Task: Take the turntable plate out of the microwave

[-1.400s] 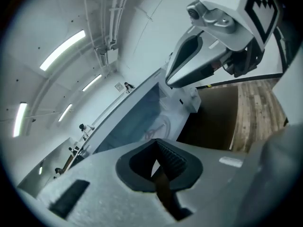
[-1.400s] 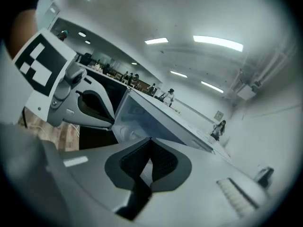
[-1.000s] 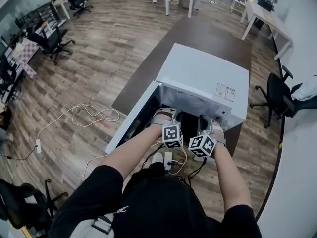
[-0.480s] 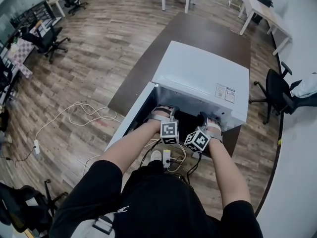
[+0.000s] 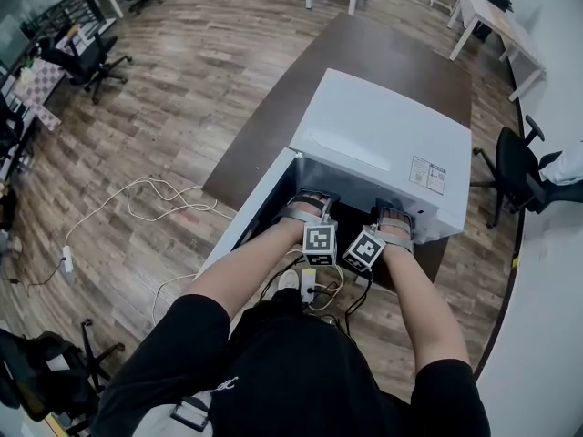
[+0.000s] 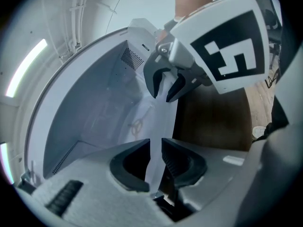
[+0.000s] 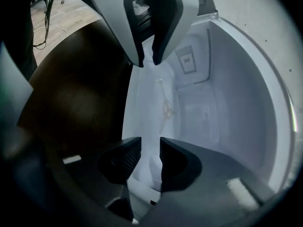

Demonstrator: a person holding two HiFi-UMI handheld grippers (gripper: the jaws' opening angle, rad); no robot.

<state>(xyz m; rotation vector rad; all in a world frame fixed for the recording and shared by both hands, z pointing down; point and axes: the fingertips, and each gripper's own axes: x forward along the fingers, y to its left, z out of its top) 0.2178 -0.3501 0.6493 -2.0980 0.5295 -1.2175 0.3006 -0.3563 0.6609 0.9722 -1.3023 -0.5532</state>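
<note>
Inside the microwave [image 5: 383, 144], left hand-held gripper [image 6: 155, 161] and right hand-held gripper [image 7: 150, 159] have just been opening, released, each straddling a pale edge [image 6: 159, 126], probably the plate rim; next: clench, lift.

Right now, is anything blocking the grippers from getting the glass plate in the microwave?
Nothing visible does. The microwave has its door open, and the left gripper and right gripper are both at its mouth. Their jaws have just been opening, and the pale plate edge seems to run between them, not yet pinched.

Even room light, fisheye-warped edges, dark vignetted corners
</note>
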